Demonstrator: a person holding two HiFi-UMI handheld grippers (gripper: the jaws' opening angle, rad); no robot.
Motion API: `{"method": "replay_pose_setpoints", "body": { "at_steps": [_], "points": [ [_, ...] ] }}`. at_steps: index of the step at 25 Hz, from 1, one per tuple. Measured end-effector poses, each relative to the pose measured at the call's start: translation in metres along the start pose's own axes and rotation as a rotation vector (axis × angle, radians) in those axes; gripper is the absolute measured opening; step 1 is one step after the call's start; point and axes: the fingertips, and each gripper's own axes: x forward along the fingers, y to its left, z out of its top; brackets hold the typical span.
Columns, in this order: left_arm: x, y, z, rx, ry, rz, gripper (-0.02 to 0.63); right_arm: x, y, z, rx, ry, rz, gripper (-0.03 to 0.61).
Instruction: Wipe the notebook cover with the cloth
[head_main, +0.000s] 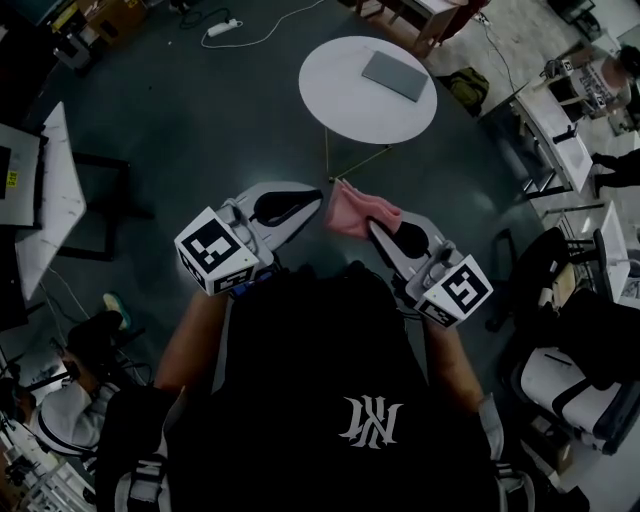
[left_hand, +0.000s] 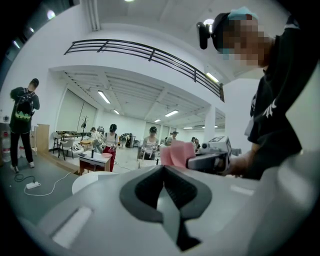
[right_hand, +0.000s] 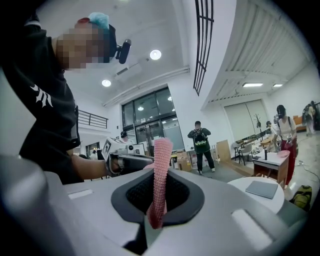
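The right gripper (head_main: 374, 229) is clamped on a pink cloth (head_main: 356, 212), which stands up out of its jaws as a narrow fold in the right gripper view. The left gripper (head_main: 314, 206) has its jaws pressed together with nothing between them, and its tip is just beside the cloth. Both are held in the air above the dark floor (head_main: 190, 130), short of the round white table (head_main: 330, 110). The grey notebook (head_main: 395, 75) lies flat and closed on that table, toward its far right edge, well apart from the cloth
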Motion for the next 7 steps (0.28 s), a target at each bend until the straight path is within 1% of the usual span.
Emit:
{"method": "replay_pose_setpoints", "body": {
  "at_steps": [7],
  "points": [
    [-0.035,0.022,-0.016,-0.018,0.009,0.010,0.003,0.029,0.018,-0.010,0.010,0.007,-0.024,0.009]
  ]
}}
